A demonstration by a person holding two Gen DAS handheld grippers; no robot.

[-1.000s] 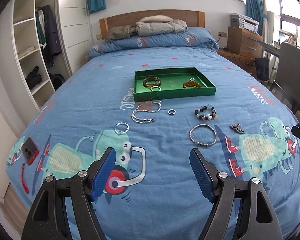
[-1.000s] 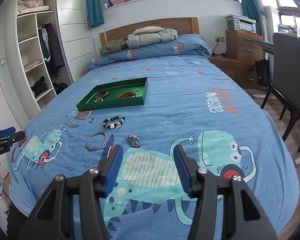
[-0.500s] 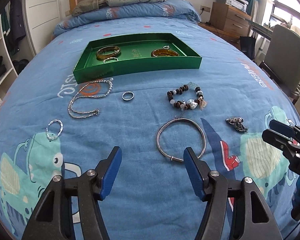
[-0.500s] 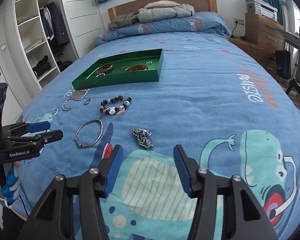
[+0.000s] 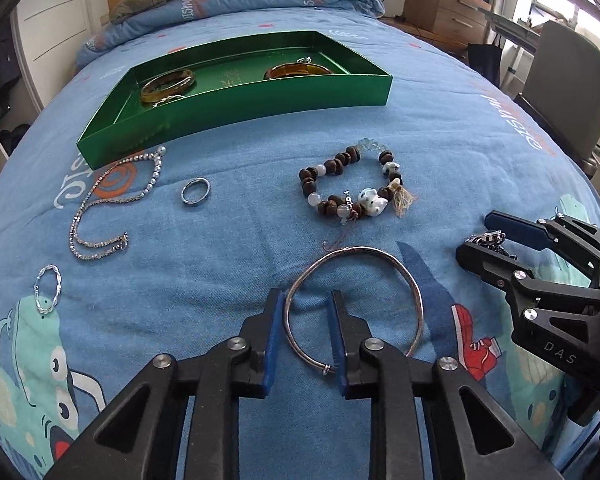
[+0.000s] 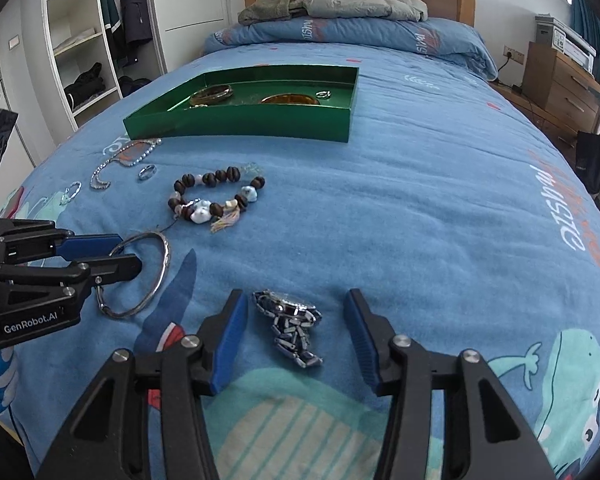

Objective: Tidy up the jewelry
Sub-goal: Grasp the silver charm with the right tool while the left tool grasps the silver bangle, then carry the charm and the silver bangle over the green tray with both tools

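A green tray (image 5: pixel 236 108) on the bed holds two amber bangles (image 5: pixel 168 85) and small rings. On the blanket lie a silver bangle (image 5: pixel 412 280), a beaded bracelet (image 5: pixel 352 184), a ring (image 5: pixel 195 191), a silver chain (image 5: pixel 112 200) and a twisted ring (image 5: pixel 47 288). My left gripper (image 5: pixel 305 308) is open, its jaws straddling the bangle's left rim. My right gripper (image 6: pixel 296 320) is open around a metal watch (image 6: pixel 292 324) lying on the blanket. The bangle also shows in the right wrist view (image 6: pixel 160 272).
The bed's pillows and jackets (image 6: pixel 340 4) lie at the headboard. A wardrobe (image 6: pixel 92 40) stands left of the bed; a wooden dresser (image 6: pixel 560 76) and a chair (image 5: pixel 568 92) stand right.
Both grippers have moved forward and down to the blanket. My left jaws have narrowed around the bangle's rim. My right jaws now flank the watch.
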